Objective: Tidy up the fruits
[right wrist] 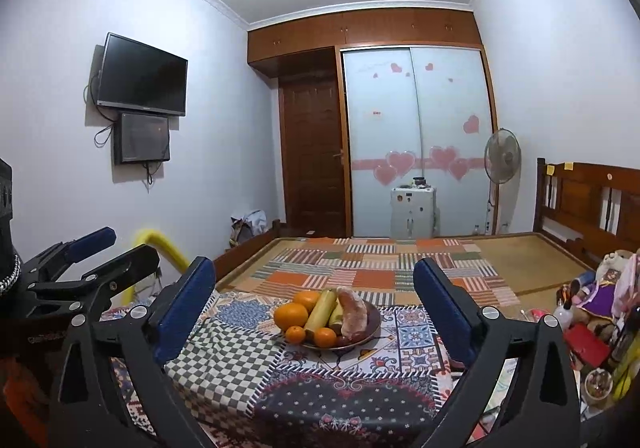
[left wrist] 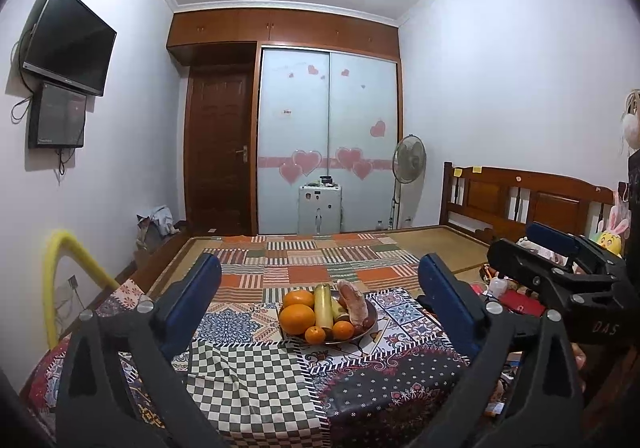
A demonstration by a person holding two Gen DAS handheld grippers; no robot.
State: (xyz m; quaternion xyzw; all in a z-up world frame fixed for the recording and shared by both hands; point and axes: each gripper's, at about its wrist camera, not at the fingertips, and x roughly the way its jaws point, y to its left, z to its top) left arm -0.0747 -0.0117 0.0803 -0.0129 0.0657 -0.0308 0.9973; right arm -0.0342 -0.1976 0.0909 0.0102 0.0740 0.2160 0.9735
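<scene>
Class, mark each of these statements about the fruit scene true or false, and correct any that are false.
1. All the fruit sits on one plate. True.
2. The left gripper is shut on an orange. False: its fingers are wide apart and hold nothing.
3. Two small oranges lie at the plate's near edge. True.
4. The right gripper touches the plate. False: it is open and short of the plate.
5. The plate stands on a bare wooden table. False: it stands on a patterned cloth.
</scene>
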